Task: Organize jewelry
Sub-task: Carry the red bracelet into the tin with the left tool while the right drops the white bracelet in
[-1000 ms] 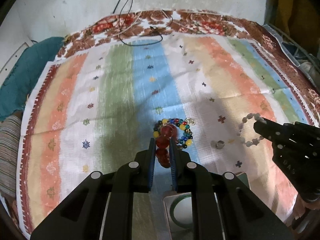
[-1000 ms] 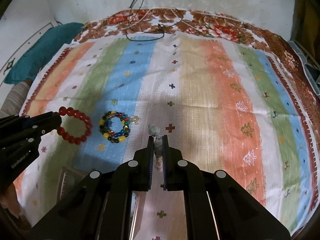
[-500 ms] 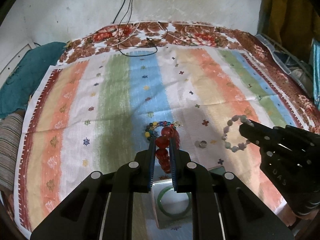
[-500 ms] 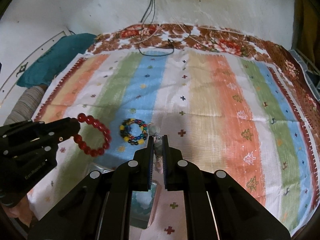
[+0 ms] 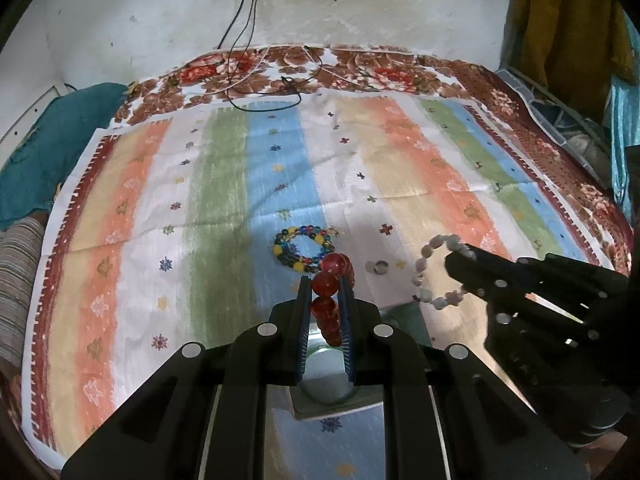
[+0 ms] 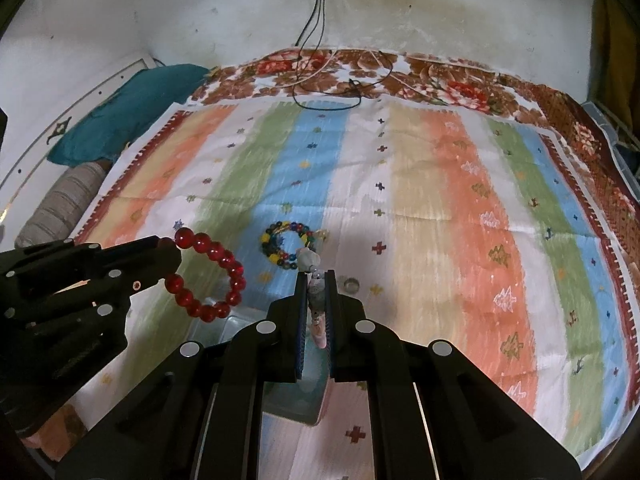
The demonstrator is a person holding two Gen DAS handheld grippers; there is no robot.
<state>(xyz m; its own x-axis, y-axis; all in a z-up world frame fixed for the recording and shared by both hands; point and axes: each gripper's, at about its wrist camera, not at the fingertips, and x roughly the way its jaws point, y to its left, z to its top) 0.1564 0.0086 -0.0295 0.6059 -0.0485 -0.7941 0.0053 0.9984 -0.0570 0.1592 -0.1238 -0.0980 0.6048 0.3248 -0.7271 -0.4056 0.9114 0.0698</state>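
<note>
Gripping glossy round red beads (image 5: 329,292) | left claw (image 5: 325,312) | striped woven cloth (image 5: 224,184)

Both claws (image 5: 325,300) (image 6: 316,292) clamped, raised.

Home bedroom; striped bedspread (image 5: 224,184), teal pillow (image 6: 120,116), stained wall (image 5: 360,4).
</note>
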